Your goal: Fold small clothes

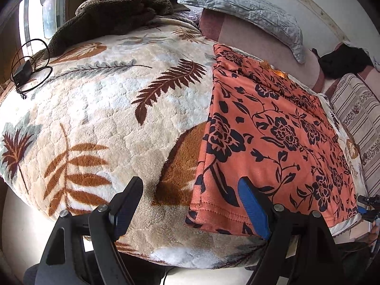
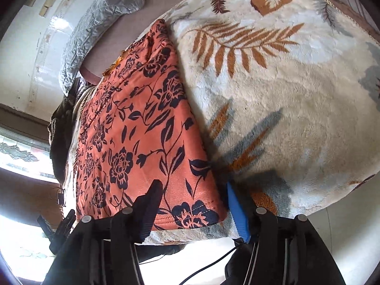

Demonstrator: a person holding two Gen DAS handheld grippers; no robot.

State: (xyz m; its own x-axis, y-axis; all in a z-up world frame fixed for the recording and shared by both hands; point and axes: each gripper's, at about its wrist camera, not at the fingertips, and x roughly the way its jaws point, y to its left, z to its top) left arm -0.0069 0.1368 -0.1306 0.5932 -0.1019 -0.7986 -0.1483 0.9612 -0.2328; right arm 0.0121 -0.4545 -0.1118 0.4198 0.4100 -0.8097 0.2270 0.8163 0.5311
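One orange garment (image 1: 273,128) printed with dark flowers lies flat on a plush cream blanket (image 1: 99,118) patterned with leaves, spread over a bed; its hemmed near edge sits close to the bed's front edge. At the garment's near left corner, the left hand-held gripper (image 1: 190,204) hangs with its jaws wide apart, one finger over bare blanket and the blue-padded finger over the cloth, gripping nothing. At the near right corner, the right hand-held gripper (image 2: 194,204) straddles the hem with its jaws partly drawn in, the cloth between them, though the pads do not appear to press on it yet. Beyond the garment lie a grey quilted pillow (image 1: 249,11), a brown fleece heap (image 1: 118,7) and a black charger with its cable (image 1: 26,71). Likely risks: a finger may pinch the deep blanket pile along with the hem and drag both, or uneven grips at the two corners may skew the fold.
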